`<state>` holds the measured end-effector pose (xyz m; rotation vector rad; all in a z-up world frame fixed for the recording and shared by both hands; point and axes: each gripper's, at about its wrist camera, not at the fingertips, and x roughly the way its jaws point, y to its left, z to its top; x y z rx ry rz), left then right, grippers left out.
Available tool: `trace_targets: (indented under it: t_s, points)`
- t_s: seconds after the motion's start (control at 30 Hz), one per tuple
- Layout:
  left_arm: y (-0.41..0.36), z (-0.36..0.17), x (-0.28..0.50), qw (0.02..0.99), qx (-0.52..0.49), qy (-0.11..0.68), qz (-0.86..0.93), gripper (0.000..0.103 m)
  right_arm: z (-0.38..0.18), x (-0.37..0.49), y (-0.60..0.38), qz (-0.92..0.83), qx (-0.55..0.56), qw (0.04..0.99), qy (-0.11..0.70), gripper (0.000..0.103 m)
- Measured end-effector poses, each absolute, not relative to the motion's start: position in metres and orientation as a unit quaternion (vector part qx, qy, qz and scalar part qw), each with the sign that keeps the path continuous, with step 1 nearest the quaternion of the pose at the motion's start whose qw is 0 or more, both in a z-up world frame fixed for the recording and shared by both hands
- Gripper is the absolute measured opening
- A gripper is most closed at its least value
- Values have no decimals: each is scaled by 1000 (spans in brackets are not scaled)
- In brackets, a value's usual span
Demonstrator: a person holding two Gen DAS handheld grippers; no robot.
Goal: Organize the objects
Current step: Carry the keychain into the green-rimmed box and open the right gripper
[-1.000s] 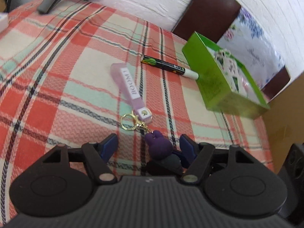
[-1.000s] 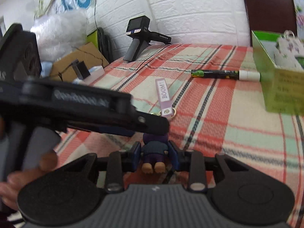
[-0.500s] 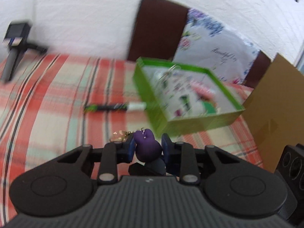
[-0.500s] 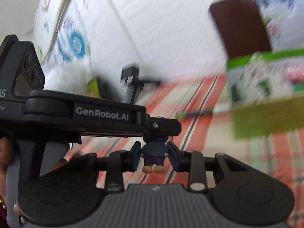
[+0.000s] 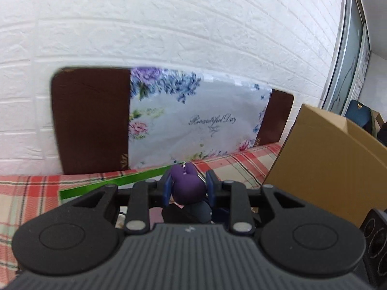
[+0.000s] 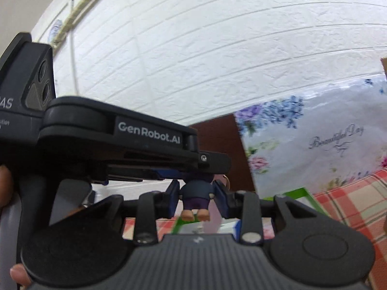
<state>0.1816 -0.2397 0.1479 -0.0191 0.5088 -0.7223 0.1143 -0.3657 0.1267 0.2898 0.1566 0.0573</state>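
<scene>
Cardboard box [image 5: 326, 164] crowds right; green box [image 5: 113, 184] rim below. Both hand-held grippers, left [image 5: 188, 188] and right [image 6: 197, 199], clamp one purple figure keychain [image 5: 187, 187].

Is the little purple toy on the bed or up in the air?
In the air. Both tongs pinch the toy, above the green box.

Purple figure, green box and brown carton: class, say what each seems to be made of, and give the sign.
Purple figure: probably soft rubber or PVC; smooth, matte, rounded moulding.
Green box: likely glossy printed card; thin, straight, shiny wall.
Brown carton: cardboard; plain matte brown, thin cut edge at the flap.
</scene>
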Motion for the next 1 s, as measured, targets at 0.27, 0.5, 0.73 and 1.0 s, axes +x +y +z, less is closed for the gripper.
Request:
trace_targets:
  t_s: [0.27,0.5,0.73,1.0]
  points:
    - [-266,84,214,907,56,312,-276,38,55,155,-393,-77,111,976,171,59]
    - [-247,87,200,912,51,312,-260,42,53,122,-397,-83,147,972,165,59]
    - [-238,92,168,917,60,301,-255,45,59,89,-385,-76,150,972,166,60]
    - [-214,83,122,918,83,302,-242,52,47,50,-357,-51,148,965,212,61]
